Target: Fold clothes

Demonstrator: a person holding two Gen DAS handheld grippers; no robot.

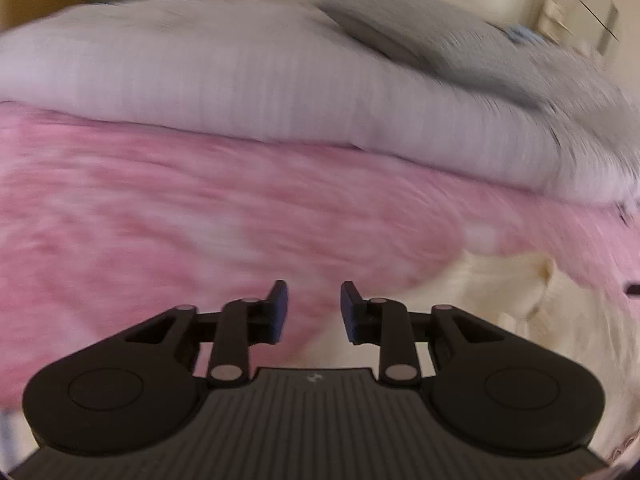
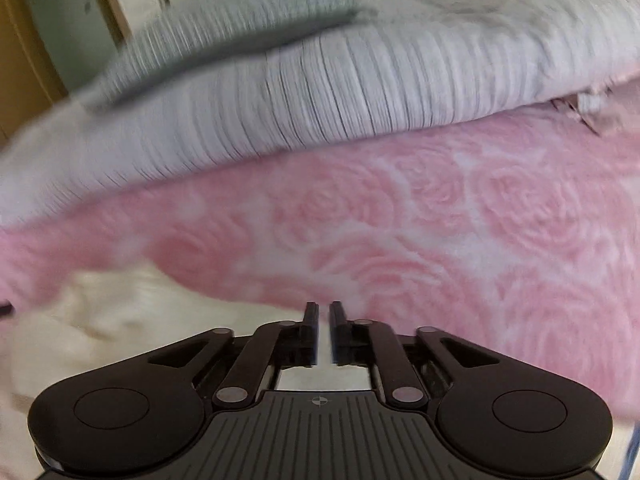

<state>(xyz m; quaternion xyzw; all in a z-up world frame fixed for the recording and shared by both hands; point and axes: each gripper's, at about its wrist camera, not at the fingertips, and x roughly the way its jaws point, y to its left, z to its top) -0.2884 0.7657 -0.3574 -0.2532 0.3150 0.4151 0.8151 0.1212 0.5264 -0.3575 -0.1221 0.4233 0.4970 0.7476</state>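
Left wrist view, open left claw, cream garment (no readable labels)

A pink rose-patterned blanket, a pale grey striped duvet, and a cream garment.

Left gripper: matte black body w/ two rounded lobes, each bearing a shallow circular recess; ribbed dark-grey centre plate w/ small white mark near its front edge. Black linkage bars pivot on silver round pins, large at base, smaller toward tips. Fingertips carry dark blue pads. Right gripper: same build, i.e. black lobes w/ circular recesses, ribbed grey plate w/ small crosshair mark, silver pivot pins, black link bars; fingers black, narrow, blue visible along inner edges.
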